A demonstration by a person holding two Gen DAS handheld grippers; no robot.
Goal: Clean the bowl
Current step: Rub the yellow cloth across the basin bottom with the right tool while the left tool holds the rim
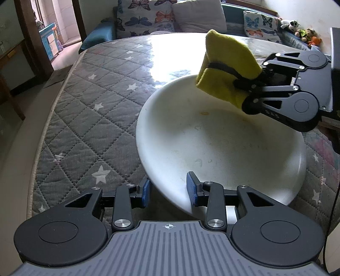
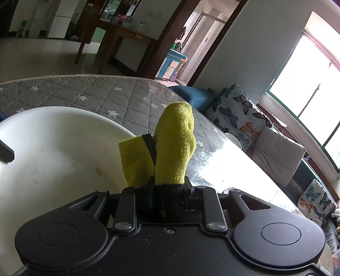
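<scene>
A wide white bowl (image 1: 212, 138) (image 2: 53, 148) rests on the quilted grey star-patterned table (image 1: 85, 106) (image 2: 106, 95). Faint yellowish stains (image 1: 205, 113) (image 2: 98, 171) mark its inside. My left gripper (image 1: 169, 191) is at the bowl's near rim, open, one blue pad (image 1: 146, 192) outside the rim and the other (image 1: 192, 189) inside. My right gripper (image 1: 250, 82) (image 2: 167, 184) is shut on a folded yellow cloth (image 1: 227, 63) (image 2: 174, 144) with a black band around it. The cloth hangs just above the bowl's far right rim.
The table top is glossy with window glare at its far side. A blue sofa with butterfly cushions (image 1: 148, 17) (image 2: 240, 114) runs behind it, with plush toys (image 1: 297, 29) at the right. A small white object (image 2: 233, 138) sits at the table's far edge. A wooden table (image 2: 119, 38) stands across the floor.
</scene>
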